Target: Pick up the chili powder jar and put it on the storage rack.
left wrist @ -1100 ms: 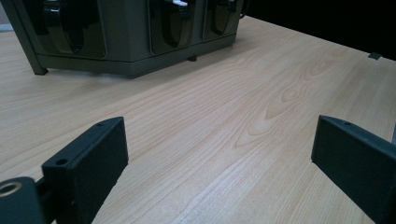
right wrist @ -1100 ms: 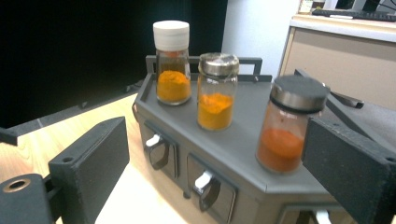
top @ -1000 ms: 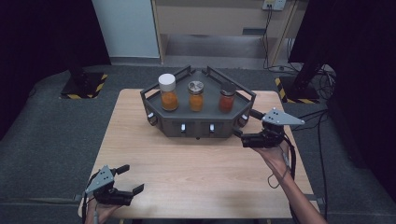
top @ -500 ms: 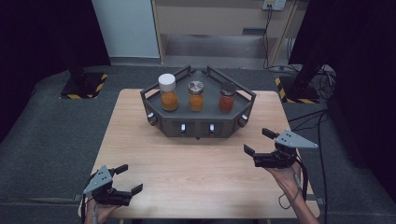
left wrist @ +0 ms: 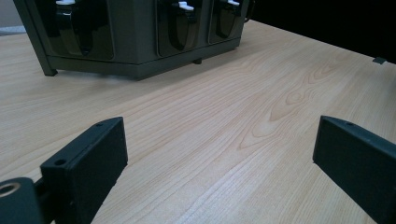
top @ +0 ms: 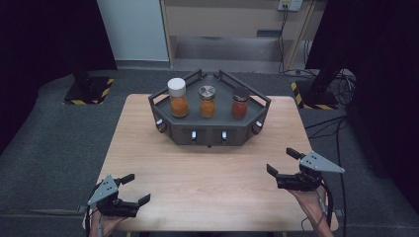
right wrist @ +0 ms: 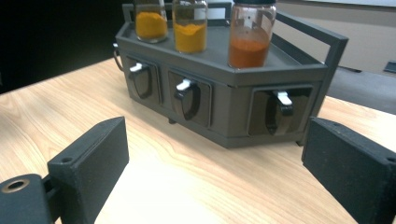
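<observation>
A dark grey rack point(top: 210, 136) point(right wrist: 233, 100) with front switches stands at the table's far middle. On top stand three spice jars: a white-lidded one point(top: 178, 97) with orange powder, a metal-lidded one point(top: 207, 100) and a dark-lidded one point(top: 240, 103) point(right wrist: 250, 35) with red powder. My left gripper point(top: 136, 190) point(left wrist: 219, 158) rests at the near left corner, open and empty. My right gripper point(top: 282, 162) point(right wrist: 215, 163) hangs low at the near right, open and empty, facing the rack from the front right.
The light wooden table point(top: 207, 177) has bare wood between the rack and both grippers. A cable point(top: 326, 207) trails from the right gripper along the person's forearm. Dark carpet and black stands surround the table.
My right gripper has drawn back from beside the rack's right end toward the near right of the table and sunk lower. The left gripper has stayed put.
</observation>
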`<state>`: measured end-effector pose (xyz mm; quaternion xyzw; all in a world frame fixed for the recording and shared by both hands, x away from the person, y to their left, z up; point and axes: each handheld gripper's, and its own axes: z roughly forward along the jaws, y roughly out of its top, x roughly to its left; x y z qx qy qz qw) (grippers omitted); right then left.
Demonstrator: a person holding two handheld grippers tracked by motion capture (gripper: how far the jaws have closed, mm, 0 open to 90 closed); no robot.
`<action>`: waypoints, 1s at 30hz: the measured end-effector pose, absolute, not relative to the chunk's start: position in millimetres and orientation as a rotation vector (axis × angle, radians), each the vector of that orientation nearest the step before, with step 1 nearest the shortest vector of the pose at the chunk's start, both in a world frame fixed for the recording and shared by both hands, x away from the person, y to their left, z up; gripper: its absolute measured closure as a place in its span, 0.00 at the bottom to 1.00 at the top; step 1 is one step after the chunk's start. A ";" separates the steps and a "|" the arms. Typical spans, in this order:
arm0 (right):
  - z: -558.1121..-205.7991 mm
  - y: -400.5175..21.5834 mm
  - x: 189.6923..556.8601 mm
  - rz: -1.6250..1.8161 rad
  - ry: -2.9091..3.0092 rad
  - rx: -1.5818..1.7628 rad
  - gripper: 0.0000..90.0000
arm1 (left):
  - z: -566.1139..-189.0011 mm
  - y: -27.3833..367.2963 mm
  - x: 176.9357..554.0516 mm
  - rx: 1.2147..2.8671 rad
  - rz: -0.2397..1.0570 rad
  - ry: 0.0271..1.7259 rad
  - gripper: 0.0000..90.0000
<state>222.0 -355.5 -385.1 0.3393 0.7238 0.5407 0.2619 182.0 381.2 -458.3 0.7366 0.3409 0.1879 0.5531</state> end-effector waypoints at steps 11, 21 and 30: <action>-401.3 -361.7 206.6 1.458 1.953 0.950 0.08 | -458.5 381.1 182.9 1.743 0.438 0.807 0.03; -413.3 -367.2 200.0 1.445 1.954 0.990 0.08 | -458.4 381.3 182.9 1.742 0.437 0.813 0.03; -425.9 -374.5 193.6 1.440 1.953 1.040 0.08 | -458.6 381.1 183.8 1.743 0.431 0.819 0.03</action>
